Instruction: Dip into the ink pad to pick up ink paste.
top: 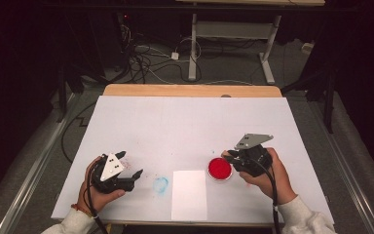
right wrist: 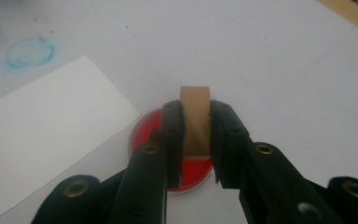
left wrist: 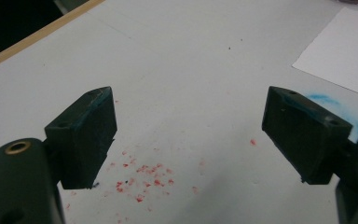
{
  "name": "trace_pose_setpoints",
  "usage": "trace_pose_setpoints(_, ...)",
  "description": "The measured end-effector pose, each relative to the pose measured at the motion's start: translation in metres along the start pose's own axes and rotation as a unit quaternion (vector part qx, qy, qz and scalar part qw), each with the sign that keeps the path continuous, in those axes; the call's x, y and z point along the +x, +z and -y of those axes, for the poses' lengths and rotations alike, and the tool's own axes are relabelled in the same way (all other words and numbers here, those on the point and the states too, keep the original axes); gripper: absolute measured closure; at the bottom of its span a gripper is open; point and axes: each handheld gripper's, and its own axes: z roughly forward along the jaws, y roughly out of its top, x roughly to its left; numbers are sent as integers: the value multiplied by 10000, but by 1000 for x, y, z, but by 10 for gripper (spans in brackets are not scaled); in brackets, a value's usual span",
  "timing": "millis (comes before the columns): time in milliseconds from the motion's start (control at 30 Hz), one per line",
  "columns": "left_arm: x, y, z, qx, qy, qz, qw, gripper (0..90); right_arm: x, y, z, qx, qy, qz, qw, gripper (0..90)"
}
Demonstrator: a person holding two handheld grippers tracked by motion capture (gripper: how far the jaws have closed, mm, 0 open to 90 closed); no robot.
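Observation:
My right gripper is shut on a small tan wooden block, which stands upright between its jaws. It hangs just above a round red ink pad, at the pad's right edge. To the left of the pad a white sheet of paper lies flat near the table's front edge. At the front left my left gripper rests low over the table, open, with nothing between its jaws; its pads carry blue-green stains.
A blue ring-shaped smudge marks the white table cover between the left gripper and the paper. Red specks lie under the left jaws. A wooden edge borders the far side; cables and a desk frame stand beyond.

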Motion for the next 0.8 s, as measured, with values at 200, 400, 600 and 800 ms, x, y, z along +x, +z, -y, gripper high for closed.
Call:
trace_pose_setpoints(200,-3,2,-2,45,68,21,10000,173,-5,-8,-7,-74,-1,-7,10000,761)
trace_pose_setpoints(400,-4,1,-1,73,76,21,9999,173,-1,4,-3,48,-47,-83,9999,761)
trace_pose_setpoints(600,-4,1,-1,101,80,54,9999,173,5,26,4,315,-70,-121,9994,761)
trace_pose_setpoints(800,-4,2,-1,156,91,40,9998,173,11,45,11,629,-220,-171,9976,761)
